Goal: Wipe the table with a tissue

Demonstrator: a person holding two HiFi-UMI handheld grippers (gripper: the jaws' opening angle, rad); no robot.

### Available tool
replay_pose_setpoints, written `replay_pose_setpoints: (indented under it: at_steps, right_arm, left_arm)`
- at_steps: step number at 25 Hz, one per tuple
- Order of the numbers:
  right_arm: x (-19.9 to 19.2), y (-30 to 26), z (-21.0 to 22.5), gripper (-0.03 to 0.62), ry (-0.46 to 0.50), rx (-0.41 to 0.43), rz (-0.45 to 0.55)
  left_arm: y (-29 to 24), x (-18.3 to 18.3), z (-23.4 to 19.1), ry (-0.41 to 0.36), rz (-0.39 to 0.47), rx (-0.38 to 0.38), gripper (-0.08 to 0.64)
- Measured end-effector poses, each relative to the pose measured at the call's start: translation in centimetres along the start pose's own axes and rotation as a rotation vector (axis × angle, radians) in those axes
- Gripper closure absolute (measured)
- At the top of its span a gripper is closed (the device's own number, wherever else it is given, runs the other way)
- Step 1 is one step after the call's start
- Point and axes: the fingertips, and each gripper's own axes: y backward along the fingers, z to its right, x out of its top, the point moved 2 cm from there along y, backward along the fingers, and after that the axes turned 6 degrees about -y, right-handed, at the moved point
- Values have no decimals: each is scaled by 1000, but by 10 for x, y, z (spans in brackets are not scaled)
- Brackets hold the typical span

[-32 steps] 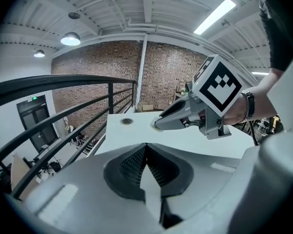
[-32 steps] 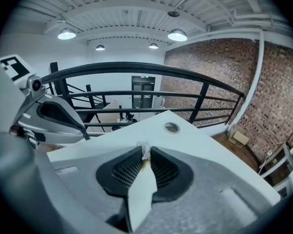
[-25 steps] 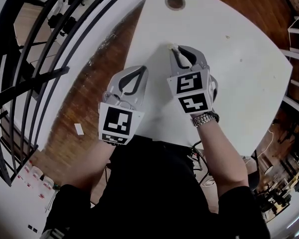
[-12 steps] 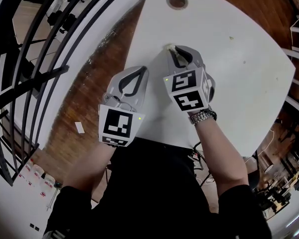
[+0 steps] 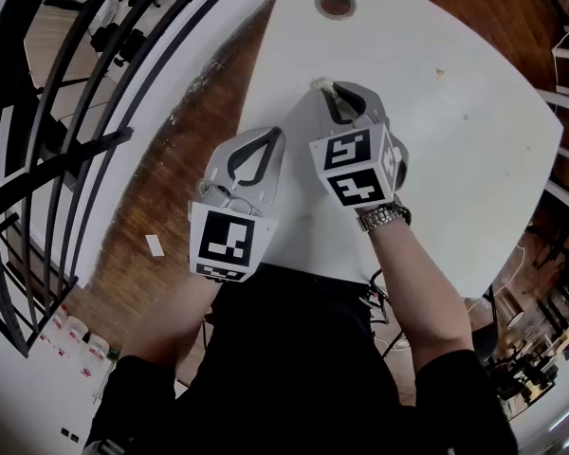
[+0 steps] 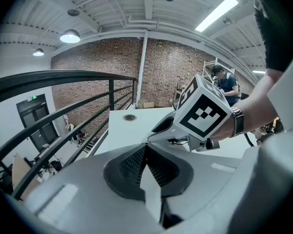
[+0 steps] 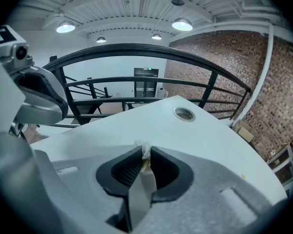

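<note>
Right tool (image 5: 326,89) is clenched on the tissue (image 7: 145,149) — just a tiny white wad poking out past the tips, and it looks to be down on the white tabletop (image 5: 455,150), roughly mid-surface. Left tool (image 5: 269,134) is closed with nothing in it (parked by the tabletop's left edge). The tissue should be feather-light, soft and easy to tear, so I'd pinch the bunched middle rather than a corner and go light on pressure. There's a small yellowish speck (image 5: 440,71) off to the right — well apart from the wad.
</note>
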Motion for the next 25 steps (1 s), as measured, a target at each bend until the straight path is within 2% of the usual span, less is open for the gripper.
replay_pose_setpoints:
  at_steps: [14, 25]
  right_arm:
    - [7, 1, 18, 549, -22, -59, 16]
    - [15, 44, 55, 548, -39, -153, 49]
  left_arm:
    - [5, 23, -12, -53, 34, -2, 543]
    - [11, 47, 2, -97, 71, -33, 543]
